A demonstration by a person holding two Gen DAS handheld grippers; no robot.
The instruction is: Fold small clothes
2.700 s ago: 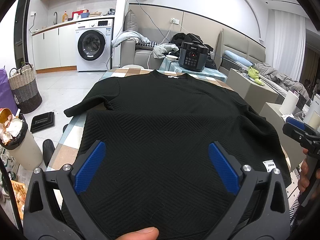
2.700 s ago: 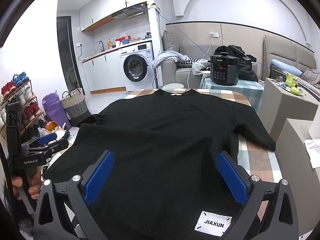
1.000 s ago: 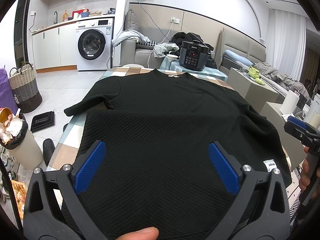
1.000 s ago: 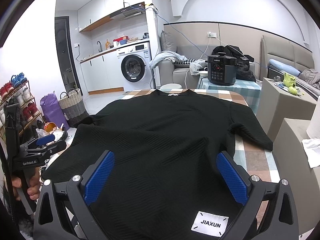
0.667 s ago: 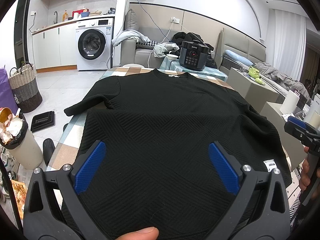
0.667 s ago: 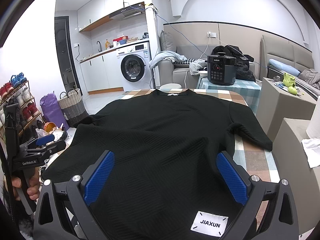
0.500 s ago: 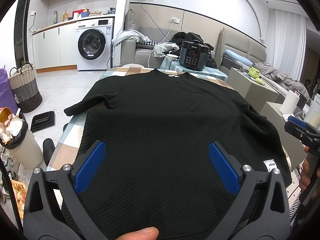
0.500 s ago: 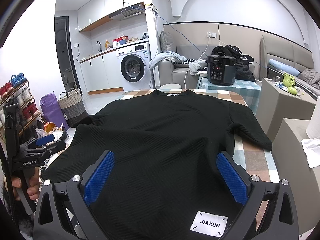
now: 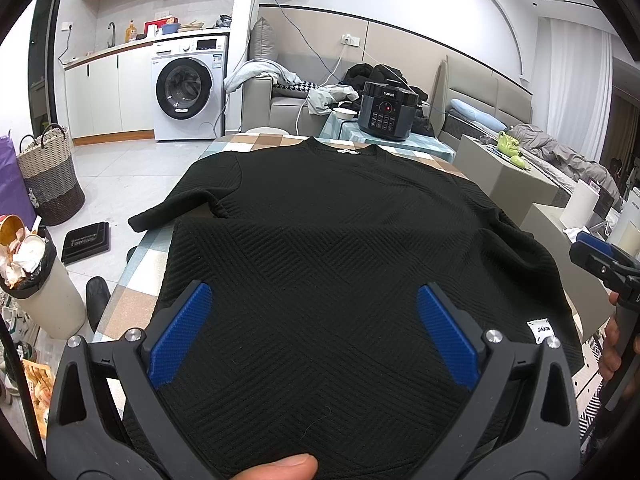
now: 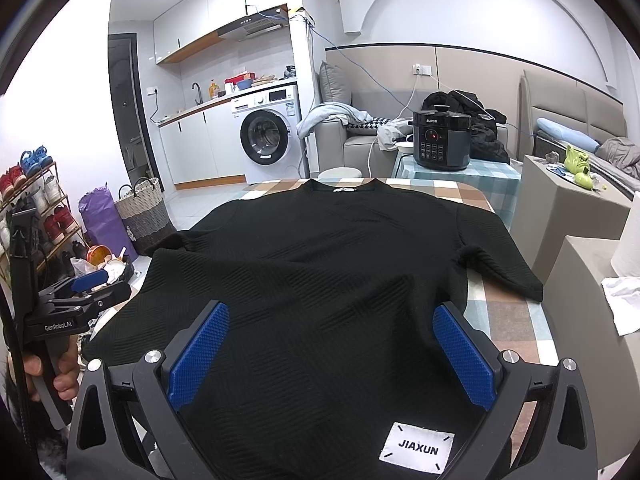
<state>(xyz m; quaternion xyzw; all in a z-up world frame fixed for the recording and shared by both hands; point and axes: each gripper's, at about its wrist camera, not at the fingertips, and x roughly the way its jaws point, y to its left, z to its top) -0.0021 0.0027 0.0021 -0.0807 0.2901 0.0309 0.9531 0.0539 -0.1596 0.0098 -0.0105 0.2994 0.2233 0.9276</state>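
- Black short-sleeved top point(image 9: 344, 240) in ribbed zigzag knit lies flat on the checked brown, white and teal tablecloth point(image 10: 516, 312), neckline at the far end, hem nearest both cameras.
- Both short sleeves spread outwards; the one on the left in the left wrist view reaches past the table edge.
- White rectangular woven label reading JIAXUN point(image 10: 417, 447) sits near the hem, on the top's right side.
- Left gripper point(image 9: 312, 334): black plastic frame, textured blue rubber pads point(image 9: 178, 334), jaws wide apart over the hem area, nothing between them.
- Right gripper point(image 10: 330, 356): same build, dimpled blue pads point(image 10: 464, 360), jaws wide apart above the fabric, holding nothing.
- Cannot tell if either gripper's pads touch the cloth.
- Thumb tip point(image 9: 280, 467) shows at the bottom edge of the left wrist view.
- Black round pressure cooker with a red display point(image 10: 441, 140) stands on a teal checked side table behind.
- White front-loading washing machine point(image 9: 187, 88) at the far wall.
- Woven two-tone basket with handles point(image 9: 50, 174) on the tiled floor.
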